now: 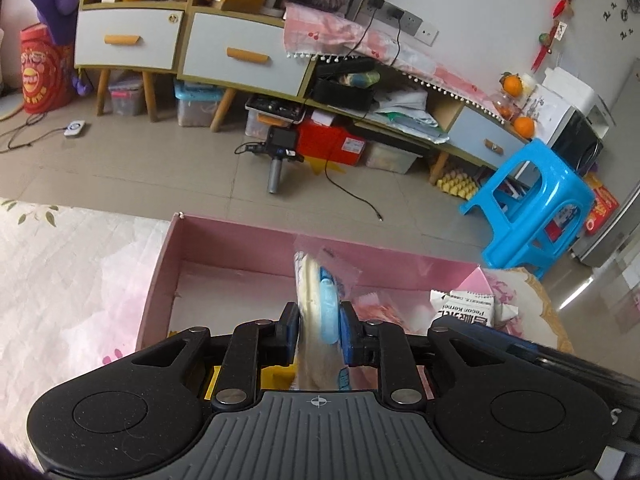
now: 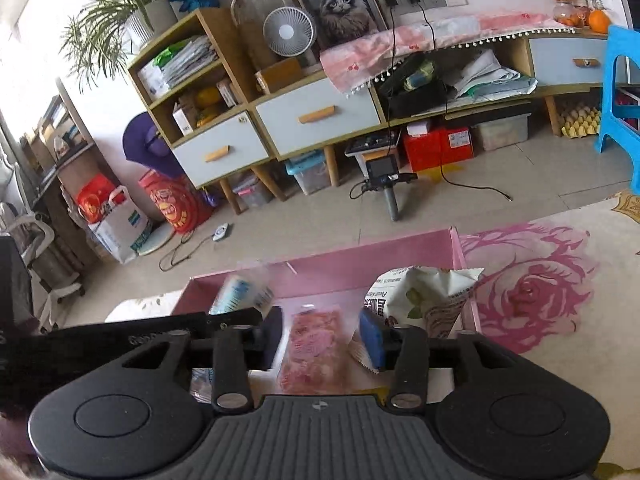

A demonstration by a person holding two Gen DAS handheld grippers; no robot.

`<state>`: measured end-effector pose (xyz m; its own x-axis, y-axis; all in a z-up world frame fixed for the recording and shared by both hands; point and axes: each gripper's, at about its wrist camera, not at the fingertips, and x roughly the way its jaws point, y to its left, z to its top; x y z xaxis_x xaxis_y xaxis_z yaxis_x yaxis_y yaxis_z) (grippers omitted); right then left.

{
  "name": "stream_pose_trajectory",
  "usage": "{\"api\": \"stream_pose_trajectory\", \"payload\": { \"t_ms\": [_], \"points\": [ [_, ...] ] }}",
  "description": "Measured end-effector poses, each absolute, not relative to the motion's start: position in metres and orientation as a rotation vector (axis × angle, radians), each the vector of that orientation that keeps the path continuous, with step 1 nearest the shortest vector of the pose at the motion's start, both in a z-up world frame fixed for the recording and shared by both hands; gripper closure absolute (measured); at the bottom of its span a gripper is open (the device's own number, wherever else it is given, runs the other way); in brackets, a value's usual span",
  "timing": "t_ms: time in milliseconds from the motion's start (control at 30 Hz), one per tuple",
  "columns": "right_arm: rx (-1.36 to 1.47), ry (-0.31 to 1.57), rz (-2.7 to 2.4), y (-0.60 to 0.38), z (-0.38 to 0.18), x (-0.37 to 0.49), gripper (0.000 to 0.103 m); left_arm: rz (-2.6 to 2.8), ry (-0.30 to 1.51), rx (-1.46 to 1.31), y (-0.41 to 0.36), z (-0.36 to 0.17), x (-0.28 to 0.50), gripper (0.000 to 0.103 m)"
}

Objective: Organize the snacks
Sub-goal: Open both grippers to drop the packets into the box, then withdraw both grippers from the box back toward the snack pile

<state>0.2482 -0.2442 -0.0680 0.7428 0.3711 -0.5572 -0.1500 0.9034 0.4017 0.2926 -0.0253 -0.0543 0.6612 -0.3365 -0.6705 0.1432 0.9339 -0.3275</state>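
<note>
While the pink box (image 1: 160,272) lies on the floral tabletop (image 1: 60,280), a blue-and-cream snack packet (image 1: 320,304) is held upright above it, clamped by the left gripper (image 1: 319,334). The right gripper (image 2: 320,340) is spread wide above a pink meat snack pack (image 2: 316,348) lying in the box, with a white pecan bag (image 2: 420,300) just beside its right finger.

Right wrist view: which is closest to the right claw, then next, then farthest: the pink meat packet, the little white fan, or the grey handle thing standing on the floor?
1. Pink meat packet, lying in the pink box between the right claw's open fingers.
2. Grey handle, upright on the floor beyond the box.
3. White fan, up on the cabinet by the wall.
</note>
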Motion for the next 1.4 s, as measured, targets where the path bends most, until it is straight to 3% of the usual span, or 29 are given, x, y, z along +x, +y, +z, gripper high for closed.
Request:
{"api": "stream_pose_trajectory", "payload": {
  "t_ms": [67,133,233,567,700,933,1400],
  "points": [
    [0.343,0.676,0.293,-0.245,-0.067,0.249,0.060,-0.264,0.803,-0.251,-0.025,-0.052,0.290,0.069],
    [0.338,0.673,0.291,-0.245,-0.066,0.248,0.055,-0.251,0.800,-0.270,-0.022,-0.050,0.287,0.049],
    [0.336,0.676,0.287,-0.244,-0.062,0.246,0.051,-0.238,0.796,-0.287,-0.016,-0.046,0.280,0.040],
    [0.247,0.653,0.283,-0.233,-0.029,0.221,0.032,-0.243,0.782,-0.289,0.003,-0.022,0.244,0.028],
    [0.217,0.653,0.274,-0.229,-0.021,0.208,0.019,-0.245,0.772,-0.283,0.010,-0.013,0.226,0.021],
    [0.193,0.682,0.248,-0.224,-0.013,0.184,0.013,-0.232,0.775,-0.266,0.020,-0.005,0.194,0.008],
    [0.204,0.714,0.200,-0.228,-0.014,0.137,0.008,-0.175,0.873,-0.148,0.031,-0.014,0.129,0.003]
  ]
}}
